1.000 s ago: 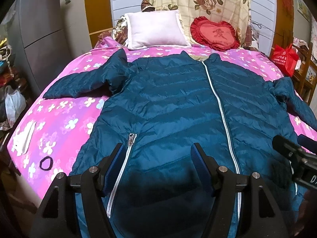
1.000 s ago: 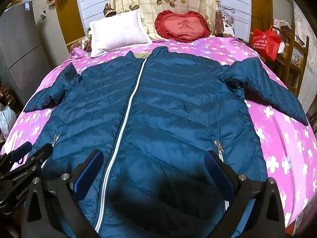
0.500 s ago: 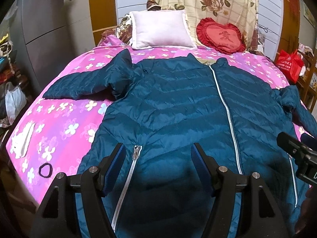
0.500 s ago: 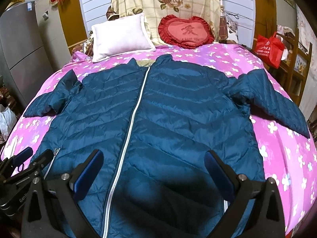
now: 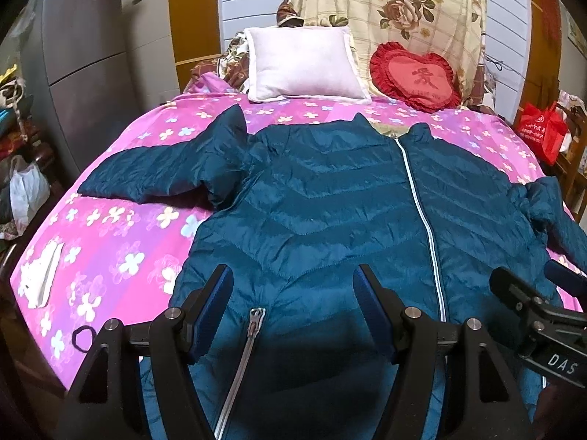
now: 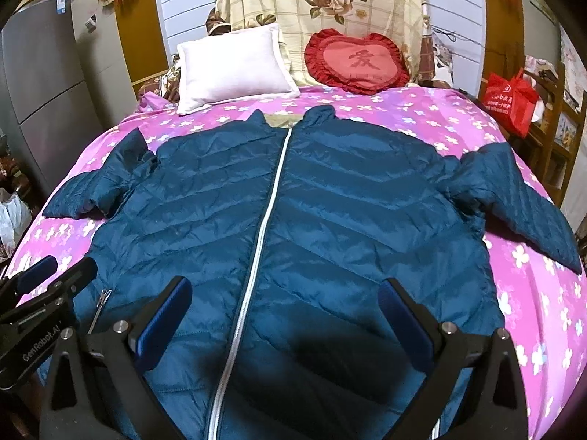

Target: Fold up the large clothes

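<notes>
A dark teal quilted jacket (image 5: 330, 198) lies flat and zipped on the pink flowered bed, collar toward the pillows, both sleeves spread out; it also fills the right wrist view (image 6: 293, 220). My left gripper (image 5: 293, 289) is open and empty above the jacket's lower left part, near a pocket zipper (image 5: 253, 326). My right gripper (image 6: 286, 300) is open and empty above the lower hem, right of the centre zipper (image 6: 268, 220). Each gripper shows at the edge of the other's view.
A white pillow (image 5: 304, 62) and a red heart cushion (image 5: 414, 77) stand at the bed's head. A black hair tie (image 5: 82, 337) and a white cloth (image 5: 40, 275) lie on the bedspread (image 5: 110, 242) at left. A red bag (image 6: 510, 99) sits at right, a grey fridge (image 5: 84, 58) at left.
Both grippers have drawn back toward the jacket's hem and risen, so more of the bed and pillows shows. The jacket has not moved. Both stay open.
</notes>
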`<state>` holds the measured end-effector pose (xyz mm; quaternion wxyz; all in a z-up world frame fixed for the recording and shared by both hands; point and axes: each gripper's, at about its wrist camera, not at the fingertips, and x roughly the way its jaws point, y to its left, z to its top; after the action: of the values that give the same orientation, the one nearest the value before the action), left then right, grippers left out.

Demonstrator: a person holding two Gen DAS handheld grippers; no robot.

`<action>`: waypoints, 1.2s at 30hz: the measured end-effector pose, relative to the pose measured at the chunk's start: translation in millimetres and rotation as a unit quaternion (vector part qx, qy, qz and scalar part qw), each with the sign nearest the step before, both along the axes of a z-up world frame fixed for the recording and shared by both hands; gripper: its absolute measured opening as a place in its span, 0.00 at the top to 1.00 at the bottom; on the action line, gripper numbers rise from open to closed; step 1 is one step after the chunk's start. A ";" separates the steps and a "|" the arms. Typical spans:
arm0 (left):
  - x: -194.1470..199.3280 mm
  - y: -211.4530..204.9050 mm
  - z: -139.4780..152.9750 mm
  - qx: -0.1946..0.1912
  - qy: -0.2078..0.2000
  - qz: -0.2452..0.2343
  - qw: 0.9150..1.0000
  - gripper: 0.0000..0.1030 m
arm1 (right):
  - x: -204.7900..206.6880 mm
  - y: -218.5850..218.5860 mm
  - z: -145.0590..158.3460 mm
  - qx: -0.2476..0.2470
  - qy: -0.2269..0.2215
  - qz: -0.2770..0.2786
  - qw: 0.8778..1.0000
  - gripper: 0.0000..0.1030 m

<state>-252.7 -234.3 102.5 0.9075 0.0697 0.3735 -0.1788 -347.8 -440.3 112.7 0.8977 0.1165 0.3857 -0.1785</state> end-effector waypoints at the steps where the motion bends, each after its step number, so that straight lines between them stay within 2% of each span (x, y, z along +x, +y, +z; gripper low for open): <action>1: 2.2 -0.3 -0.8 0.000 0.001 0.001 1.000 0.67 | 1.5 0.6 -0.6 -0.001 0.000 0.002 1.000 0.00; 16: 32.2 -6.6 -18.7 -0.002 0.028 0.008 1.000 0.67 | 32.1 -18.6 -13.8 0.005 0.010 -0.017 1.000 0.00; 29: 52.4 -13.9 -28.9 0.013 0.029 0.009 0.999 0.67 | 49.7 -29.8 -30.8 0.011 0.024 -0.022 0.999 0.00; 36: 70.4 -15.7 -23.2 0.004 0.021 0.011 1.000 0.67 | 68.8 -26.9 -31.0 0.012 0.012 -0.018 1.000 0.00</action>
<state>-182.3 -250.0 79.3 0.9010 0.0653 0.3943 -0.1690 -279.0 -467.3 81.8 0.8884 0.1316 0.3962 -0.1910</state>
